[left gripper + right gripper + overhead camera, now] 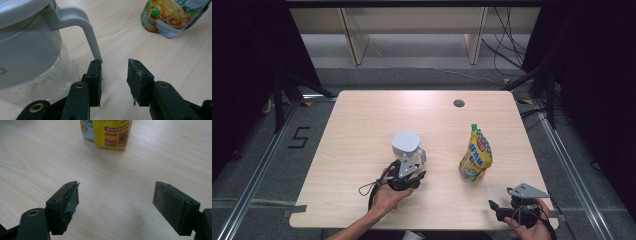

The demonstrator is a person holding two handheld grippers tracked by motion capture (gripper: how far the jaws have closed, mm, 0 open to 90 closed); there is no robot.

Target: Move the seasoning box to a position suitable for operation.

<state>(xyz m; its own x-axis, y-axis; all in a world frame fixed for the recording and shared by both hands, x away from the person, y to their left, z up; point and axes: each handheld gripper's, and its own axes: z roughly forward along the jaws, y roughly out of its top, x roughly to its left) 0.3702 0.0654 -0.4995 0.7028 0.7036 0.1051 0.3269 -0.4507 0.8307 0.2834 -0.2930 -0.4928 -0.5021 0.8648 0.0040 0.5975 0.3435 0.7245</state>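
Just ahead of the left claw [114, 82], the jug [406, 145] is being approached; its jaws are standing apart, one touching the thin, stiff handle [85, 30], the best hold. Glass-walled, it is being judged fragile.

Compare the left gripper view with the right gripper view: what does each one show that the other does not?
Left gripper view: a pitcher with grey lid and handle, whose lower end touches one finger of the left gripper. Right gripper view: the right gripper, open wide over bare wood. Both share the yellow pouch and the table.
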